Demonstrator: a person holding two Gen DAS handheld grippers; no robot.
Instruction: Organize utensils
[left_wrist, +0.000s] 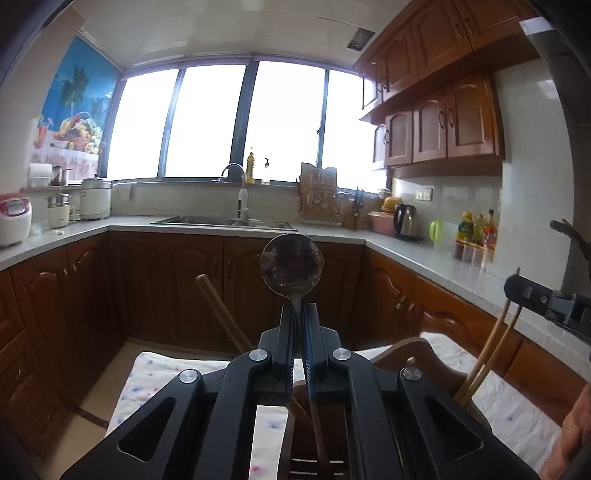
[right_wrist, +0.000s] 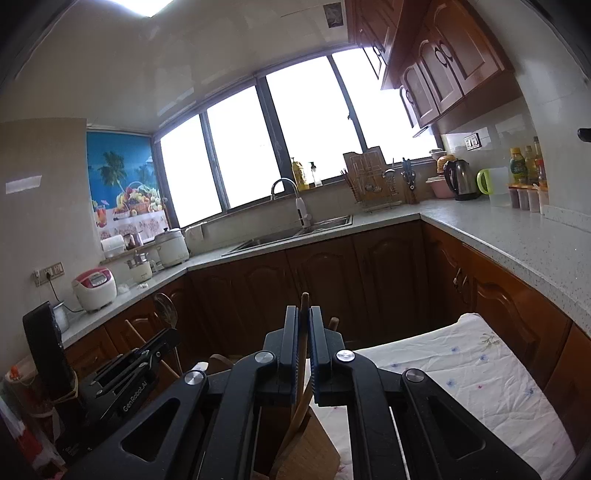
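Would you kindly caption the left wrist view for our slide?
Left claw grips a metal spoon upright above a wooden utensil holder.

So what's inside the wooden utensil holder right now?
Wooden handles stand inside the wooden holder, and chopsticks at its right. The left gripper covers its bottom.

A table carries a white cloth (right_wrist: 472, 365) printed with small flowers, rumpled and covering it to the edges (the tabletop itself is hidden). On the cloth, toward the table's left edge, stands a wooden holder (right_wrist: 314, 448) with utensils upright in it.
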